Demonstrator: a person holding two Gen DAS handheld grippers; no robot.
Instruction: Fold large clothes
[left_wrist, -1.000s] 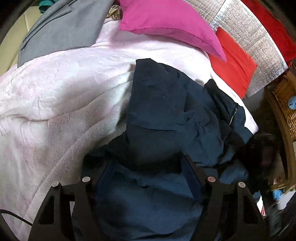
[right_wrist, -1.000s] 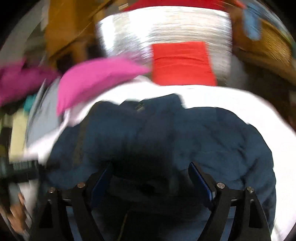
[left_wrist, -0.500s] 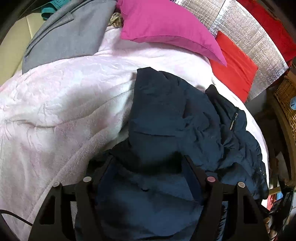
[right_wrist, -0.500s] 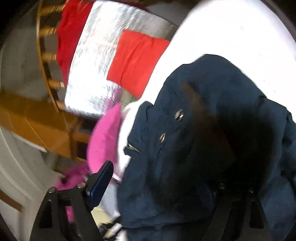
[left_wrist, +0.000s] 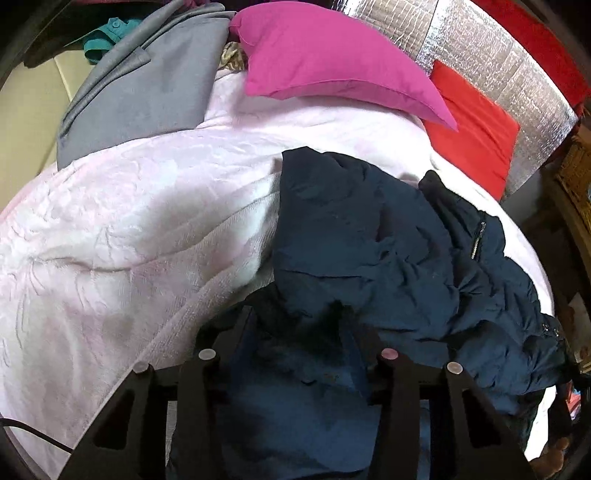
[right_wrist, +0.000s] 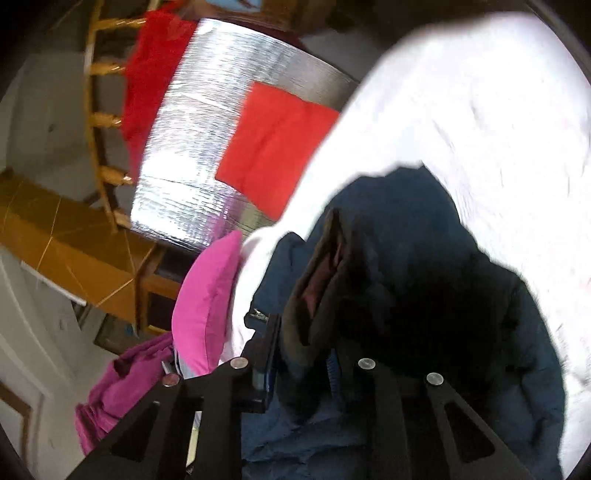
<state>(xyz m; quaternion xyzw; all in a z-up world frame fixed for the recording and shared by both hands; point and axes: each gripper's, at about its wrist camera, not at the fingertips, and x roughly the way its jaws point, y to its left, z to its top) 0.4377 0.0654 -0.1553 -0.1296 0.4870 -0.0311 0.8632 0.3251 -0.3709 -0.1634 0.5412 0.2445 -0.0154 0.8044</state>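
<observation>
A dark navy padded jacket (left_wrist: 388, 251) lies crumpled on a pale pink bedspread (left_wrist: 129, 221), its zipper toward the right. My left gripper (left_wrist: 299, 332) is at its near edge, shut on a fold of the jacket fabric bunched between the jaws. In the right wrist view the same jacket (right_wrist: 424, 258) fills the centre, with a brown lined edge turned up. My right gripper (right_wrist: 306, 350) is tilted and shut on that jacket edge; the right finger is partly buried in fabric.
A magenta pillow (left_wrist: 332, 62), a red cushion (left_wrist: 472, 125) and a silver foil panel (left_wrist: 491, 48) stand at the bed's head. A grey garment (left_wrist: 147, 85) lies at the far left. Wooden furniture (right_wrist: 74, 229) and a magenta cloth (right_wrist: 122, 387) are beside the bed.
My right gripper has swung and rolled, and its jaws have closed on the jacket's edge. My left gripper has narrowed on the fabric and the jacket has shifted slightly.
</observation>
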